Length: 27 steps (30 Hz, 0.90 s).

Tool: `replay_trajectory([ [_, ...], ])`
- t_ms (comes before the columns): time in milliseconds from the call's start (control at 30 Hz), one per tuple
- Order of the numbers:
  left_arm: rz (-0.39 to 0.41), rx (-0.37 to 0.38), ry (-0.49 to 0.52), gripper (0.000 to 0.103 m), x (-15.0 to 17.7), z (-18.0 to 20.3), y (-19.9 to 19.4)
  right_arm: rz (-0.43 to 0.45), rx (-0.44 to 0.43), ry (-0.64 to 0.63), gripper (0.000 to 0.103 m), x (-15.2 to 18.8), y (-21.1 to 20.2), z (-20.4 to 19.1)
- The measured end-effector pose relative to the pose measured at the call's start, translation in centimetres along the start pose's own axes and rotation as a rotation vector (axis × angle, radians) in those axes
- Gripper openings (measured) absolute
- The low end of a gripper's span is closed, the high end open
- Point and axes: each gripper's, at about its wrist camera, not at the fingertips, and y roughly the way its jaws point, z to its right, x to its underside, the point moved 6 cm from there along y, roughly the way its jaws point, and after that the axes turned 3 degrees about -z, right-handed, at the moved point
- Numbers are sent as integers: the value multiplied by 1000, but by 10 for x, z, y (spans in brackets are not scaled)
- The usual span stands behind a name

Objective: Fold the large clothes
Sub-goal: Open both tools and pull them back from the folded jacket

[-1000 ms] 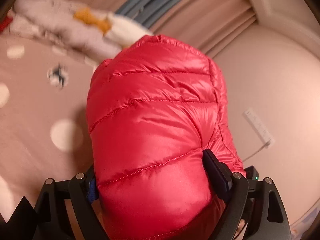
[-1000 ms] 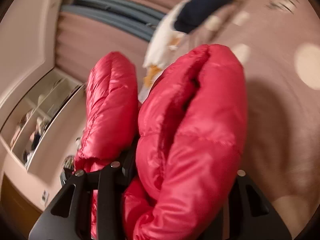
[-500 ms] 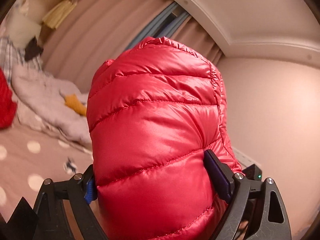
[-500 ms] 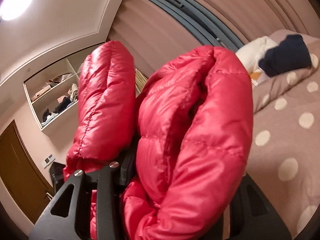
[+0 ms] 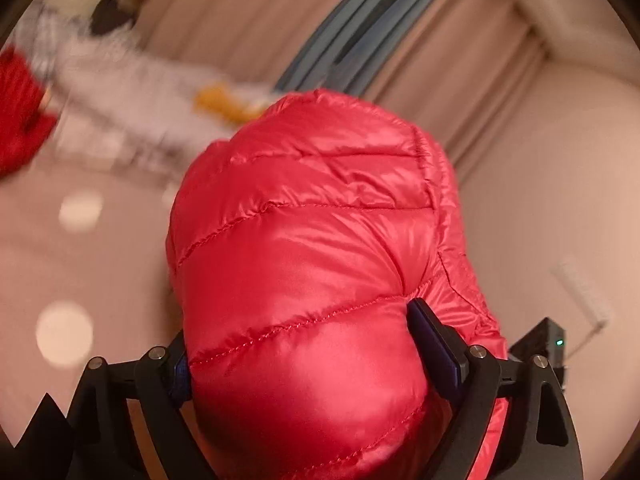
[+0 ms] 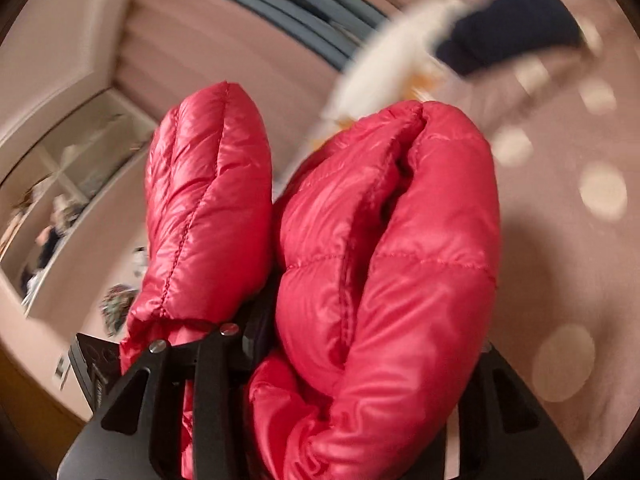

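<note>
Where the left claw [image 5: 304,360] closes, a thick bulge of red quilted jacket [image 5: 312,264] fills the gap between its fingers — the right pad [image 5: 434,344] presses into the fabric and the left one is nearly buried under it. The padding swells up and forward past the fingertips, shiny, with stitched seams running across it. It hides most of the middle of the left wrist view.

In the right wrist view the right claw [image 6: 352,344] is likewise clamped on the jacket [image 6: 384,264]: a doubled-over roll of it stands between the fingers, folded lengthwise with a deep crease down its middle. The right finger is covered by the roll, so only the black frame shows there. A second lobe of the same red fabric rises just outside the left finger [image 6: 212,364], touching the roll. The jacket is held up off the bed at both grips.

Behind and below lies the bed [image 5: 100,264], its pinkish cover dotted with pale circles. Farther along it sits a blurred heap of clothes [image 5: 132,80] — white, grey and something orange — with a dark blue item [image 6: 512,36] seen from the right side. Beyond hang beige curtains [image 5: 248,24] with a blue-grey strip between them. A wall shelf [image 6: 68,184] shows at the far left of the right view.
</note>
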Motion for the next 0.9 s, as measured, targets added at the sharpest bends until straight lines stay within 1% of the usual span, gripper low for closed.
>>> replay_trajectory([
  [67, -57, -107, 14, 89, 25, -24, 30, -63, 87, 70, 42, 19, 27, 49],
  [100, -52, -135, 34, 92, 32, -30, 34, -106, 132, 117, 43, 32, 40, 74],
  [133, -41, -142, 56, 93, 35, -30, 30, -127, 153, 149, 55, 42, 47, 89],
  [167, -28, -144, 76, 94, 36, -28, 24, -107, 158, 162, 64, 50, 47, 96],
  [200, -30, -164, 91, 95, 34, -27, 19, -91, 150, 150, 64, 52, 42, 92],
  [233, -43, -194, 99, 95, 35, -25, 12, -89, 185, 132, 71, 53, 35, 86],
  [267, -61, -225, 93, 95, 32, -24, 5, -76, 267, 104, 81, 50, 23, 77],
  [300, -69, -232, 86, 95, 33, -22, -4, -51, 331, 72, 84, 49, 12, 68],
  [333, -49, -240, 92, 95, 33, -17, -15, -11, 369, 32, 89, 47, -5, 56],
  [367, -3, -286, 126, 95, 32, -9, -32, 37, 363, -25, 92, 47, -28, 40],
  [400, 52, -350, 161, 96, 27, -1, -53, 60, 345, -66, 93, 48, -43, 24],
  [433, 123, -410, 202, 97, 27, 9, -74, 72, 330, -103, 99, 52, -60, 8],
  [467, 188, -430, 244, 101, 25, 19, -93, 80, 327, -142, 103, 57, -77, -8],
  [500, 243, -427, 274, 102, 24, 28, -110, 95, 327, -184, 103, 61, -95, -24],
  [533, 283, -440, 291, 102, 26, 39, -130, 118, 332, -226, 103, 66, -112, -36],
  [567, 303, -460, 294, 102, 29, 48, -148, 146, 343, -271, 103, 75, -134, -49],
  [600, 315, -452, 296, 102, 29, 55, -161, 162, 346, -299, 103, 76, -152, -44],
  [633, 322, -420, 292, 102, 27, 61, -175, 178, 346, -341, 103, 86, -171, -61],
  [667, 327, -384, 283, 102, 26, 67, -191, 185, 345, -363, 103, 78, -178, -66],
  [700, 334, -363, 280, 102, 27, 72, -198, 190, 345, -381, 103, 86, -191, -79],
  [733, 353, -340, 278, 102, 28, 78, -211, 194, 349, -388, 103, 76, -196, -77],
  [767, 373, -330, 285, 102, 27, 86, -219, 196, 351, -399, 103, 77, -202, -80],
  [833, 399, -331, 310, 102, 25, 96, -227, 208, 361, -420, 103, 74, -208, -83],
  [867, 409, -350, 325, 102, 25, 101, -235, 219, 377, -417, 103, 75, -215, -86],
  [900, 411, -369, 335, 102, 27, 102, -237, 229, 384, -415, 103, 73, -213, -83],
])
